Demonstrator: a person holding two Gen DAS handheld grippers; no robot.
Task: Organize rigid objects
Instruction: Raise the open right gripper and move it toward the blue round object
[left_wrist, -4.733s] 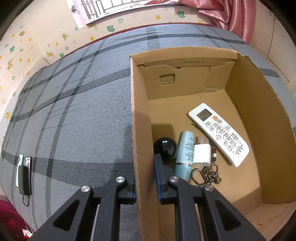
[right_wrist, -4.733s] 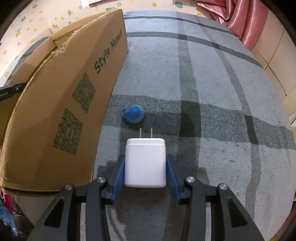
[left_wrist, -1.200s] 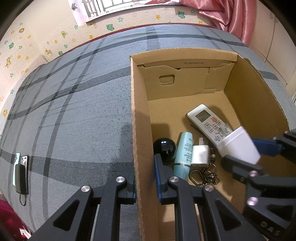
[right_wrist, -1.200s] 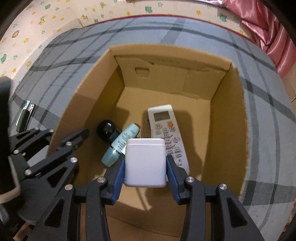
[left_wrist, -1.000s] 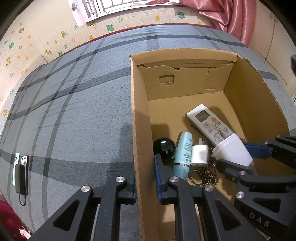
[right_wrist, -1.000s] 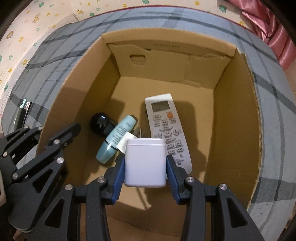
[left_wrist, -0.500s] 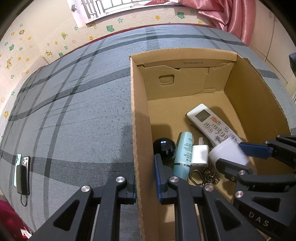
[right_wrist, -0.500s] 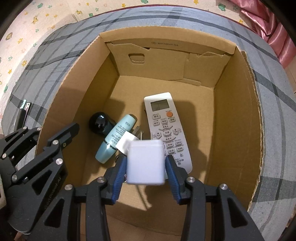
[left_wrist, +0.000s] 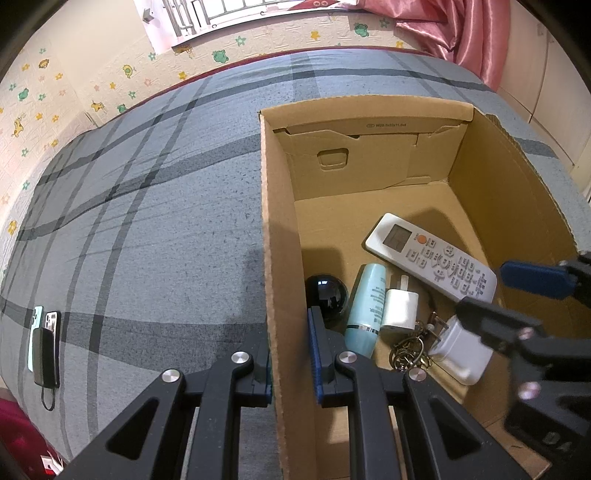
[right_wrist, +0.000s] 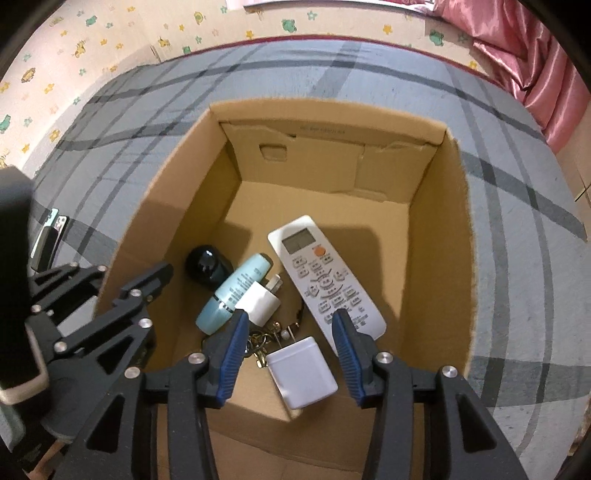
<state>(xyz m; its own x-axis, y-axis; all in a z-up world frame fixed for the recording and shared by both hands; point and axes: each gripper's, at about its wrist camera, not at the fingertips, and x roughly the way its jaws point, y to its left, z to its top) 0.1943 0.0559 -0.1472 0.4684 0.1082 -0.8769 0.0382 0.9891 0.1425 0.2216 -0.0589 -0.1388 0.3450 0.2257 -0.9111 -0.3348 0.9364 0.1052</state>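
Observation:
An open cardboard box (left_wrist: 280, 229) (right_wrist: 439, 258) stands on the bed. My left gripper (left_wrist: 290, 354) is shut on the box's left wall. My right gripper (right_wrist: 290, 332) is open above the box floor, also seen in the left wrist view (left_wrist: 495, 291). The large white charger (right_wrist: 303, 371) (left_wrist: 460, 356) lies loose on the box floor below the open jaws. Beside it lie a key ring (right_wrist: 264, 341), a small white charger (right_wrist: 260, 302), a teal tube (right_wrist: 232, 291), a black ball (right_wrist: 205, 264) and a white remote (right_wrist: 325, 277).
The bed has a grey plaid cover (left_wrist: 147, 221). A phone and a dark power bank (left_wrist: 44, 339) lie on it at the far left. A pink curtain (left_wrist: 443, 33) hangs at the back right, past the bed's edge.
My right gripper carried the large white charger down into the box, opened and let it go. The charger now lies on the box floor. My left gripper kept its hold on the wall.

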